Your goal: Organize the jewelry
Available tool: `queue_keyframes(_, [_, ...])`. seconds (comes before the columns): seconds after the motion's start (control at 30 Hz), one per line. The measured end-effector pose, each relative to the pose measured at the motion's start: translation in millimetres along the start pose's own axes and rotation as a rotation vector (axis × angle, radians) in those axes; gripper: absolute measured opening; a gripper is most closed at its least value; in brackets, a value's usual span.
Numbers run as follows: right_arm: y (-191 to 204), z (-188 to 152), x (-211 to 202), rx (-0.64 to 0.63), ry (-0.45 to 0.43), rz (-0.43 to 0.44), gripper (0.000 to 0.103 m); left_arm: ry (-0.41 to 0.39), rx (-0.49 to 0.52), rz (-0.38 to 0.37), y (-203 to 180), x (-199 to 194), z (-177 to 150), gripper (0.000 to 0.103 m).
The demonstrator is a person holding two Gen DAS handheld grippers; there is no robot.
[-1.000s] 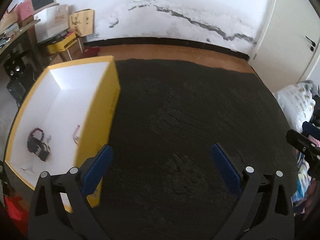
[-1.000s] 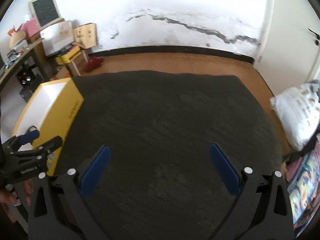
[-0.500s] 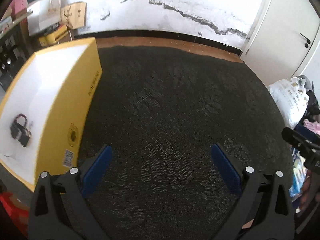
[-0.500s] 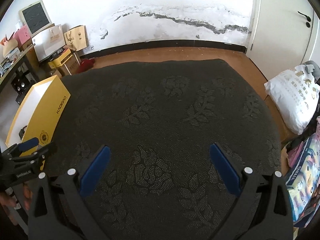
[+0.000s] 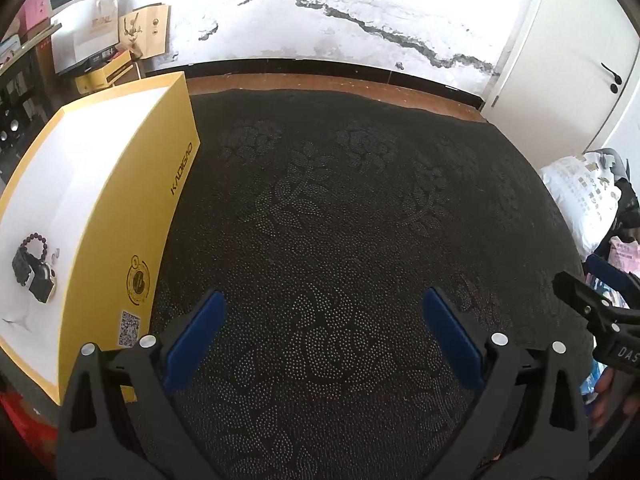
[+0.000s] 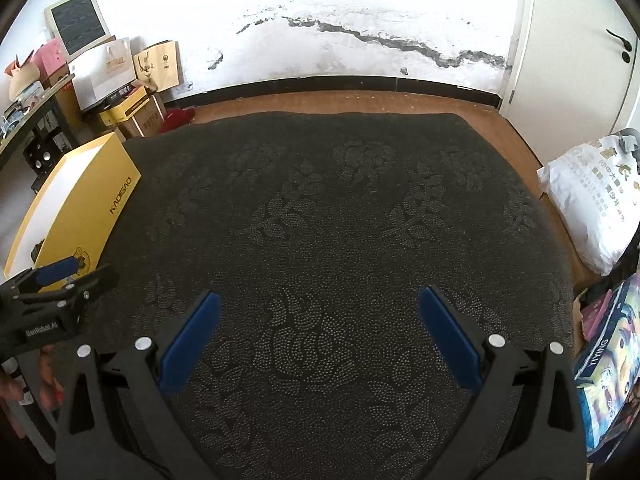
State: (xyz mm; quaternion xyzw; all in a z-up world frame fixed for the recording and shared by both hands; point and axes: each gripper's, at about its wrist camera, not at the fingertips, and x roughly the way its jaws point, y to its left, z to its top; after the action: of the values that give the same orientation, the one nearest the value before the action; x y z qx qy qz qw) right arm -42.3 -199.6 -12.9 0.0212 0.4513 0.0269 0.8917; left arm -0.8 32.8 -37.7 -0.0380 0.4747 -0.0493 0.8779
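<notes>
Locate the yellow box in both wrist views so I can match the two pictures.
Left wrist: the yellow box fills the left side, its white inside showing a beaded bracelet.
Right wrist: the same box sits smaller at the left edge, behind the left gripper.
Shared landmark: the dark crack in the white wall, above the black patterned mat.

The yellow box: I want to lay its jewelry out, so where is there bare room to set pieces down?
The dark patterned cloth is bare from the yellow box across to its right edge. Inside the box, the white floor is free toward the far end; the near corner holds a bead bracelet and a watch. Both tools, left tool and right tool, are open, empty.
</notes>
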Motion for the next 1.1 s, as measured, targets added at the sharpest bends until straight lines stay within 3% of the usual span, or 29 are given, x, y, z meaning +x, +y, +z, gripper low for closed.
queue_keyframes(1.1, [2.2, -0.8, 7.0, -0.013, 0.011, 0.001, 0.096, 0.008, 0.005, 0.013, 1.4, 0.9, 1.2, 0.096])
